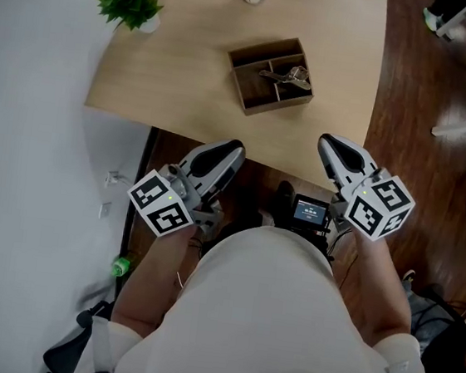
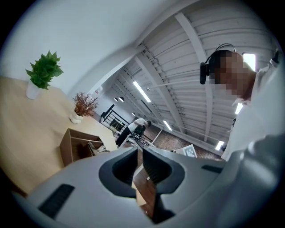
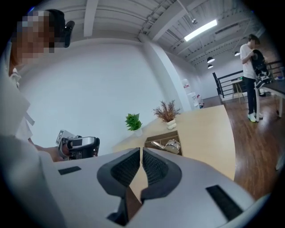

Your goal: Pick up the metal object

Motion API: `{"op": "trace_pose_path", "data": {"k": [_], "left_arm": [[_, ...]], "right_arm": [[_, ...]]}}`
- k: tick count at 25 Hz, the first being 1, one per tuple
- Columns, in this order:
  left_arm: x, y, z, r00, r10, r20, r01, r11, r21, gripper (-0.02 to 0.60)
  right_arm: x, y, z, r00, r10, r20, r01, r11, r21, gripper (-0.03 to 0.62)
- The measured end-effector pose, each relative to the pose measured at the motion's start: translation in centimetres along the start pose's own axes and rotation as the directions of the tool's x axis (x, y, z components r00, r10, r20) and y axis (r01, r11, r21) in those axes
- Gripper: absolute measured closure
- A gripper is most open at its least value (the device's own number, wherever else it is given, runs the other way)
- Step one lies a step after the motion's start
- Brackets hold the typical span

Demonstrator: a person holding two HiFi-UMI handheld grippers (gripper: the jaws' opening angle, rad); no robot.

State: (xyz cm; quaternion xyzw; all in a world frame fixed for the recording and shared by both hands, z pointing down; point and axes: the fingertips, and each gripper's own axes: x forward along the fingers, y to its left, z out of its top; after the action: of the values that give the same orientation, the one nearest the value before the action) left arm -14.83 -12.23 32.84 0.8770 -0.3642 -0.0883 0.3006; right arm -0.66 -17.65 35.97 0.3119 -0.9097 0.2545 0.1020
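Head view: left gripper (image 1: 234, 148), right gripper (image 1: 330, 142) closed, empty, at table (image 1: 178, 83) near edge; metal object (image 1: 289, 77) in tray (image 1: 259, 102).

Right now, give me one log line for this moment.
stage: pick not started | left gripper: shut, empty | right gripper: shut, empty | metal object: in box on table

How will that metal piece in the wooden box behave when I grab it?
The metal object looks shiny and smooth, so it may slip between the jaws. Its shape seems irregular, with a thin part sticking out, so it likely won't roll but could pivot when pinched. It looks rigid, not floppy.
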Motion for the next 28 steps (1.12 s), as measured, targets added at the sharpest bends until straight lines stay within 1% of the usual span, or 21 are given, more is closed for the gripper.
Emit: {"op": "trace_pose_path", "data": {"k": [4,5,6,10,14,17,21,28], "left_arm": [[1.6,1.3,0.1,1.0,0.015,-0.022,-0.014,1.0,0.009,0.567],[2.0,1.6,0.1,0.999,0.016,-0.03,-0.016,1.0,0.009,0.494],[2.4,1.8,0.0,0.999,0.017,-0.039,-0.017,1.0,0.009,0.488],[3.8,2.9,-0.6,0.998,0.025,-0.065,-0.024,1.0,0.009,0.488],[5.1,4.6,-1.7,0.996,0.009,-0.088,-0.011,1.0,-0.022,0.488],[6.0,5.8,-2.6,0.993,0.029,-0.117,-0.033,0.999,-0.036,0.488],[6.8,7.2,-3.4,0.989,0.053,-0.139,-0.06,0.997,-0.048,0.488],[8.0,9.5,-5.0,0.979,0.083,-0.186,-0.098,0.993,-0.073,0.488]], "right_arm": [[1.7,-1.5,0.8,1.0,-0.013,-0.017,0.012,0.997,-0.073,0.592],[2.1,-1.8,0.9,1.0,-0.019,-0.025,0.017,0.996,-0.093,0.592],[2.5,-2.1,1.0,0.999,-0.025,-0.033,0.021,0.993,-0.112,0.592],[4.0,-3.4,0.7,0.996,-0.049,-0.073,0.034,0.981,-0.192,0.591],[5.5,-4.7,0.3,0.99,-0.073,-0.118,0.038,0.961,-0.274,0.591],[6.6,-5.6,-0.4,0.983,-0.091,-0.158,0.033,0.942,-0.335,0.571],[7.9,-6.9,-1.2,0.973,-0.109,-0.204,0.021,0.92,-0.392,0.571],[10.0,-9.0,-1.6,0.957,-0.139,-0.253,0.003,0.881,-0.473,0.571]]}}
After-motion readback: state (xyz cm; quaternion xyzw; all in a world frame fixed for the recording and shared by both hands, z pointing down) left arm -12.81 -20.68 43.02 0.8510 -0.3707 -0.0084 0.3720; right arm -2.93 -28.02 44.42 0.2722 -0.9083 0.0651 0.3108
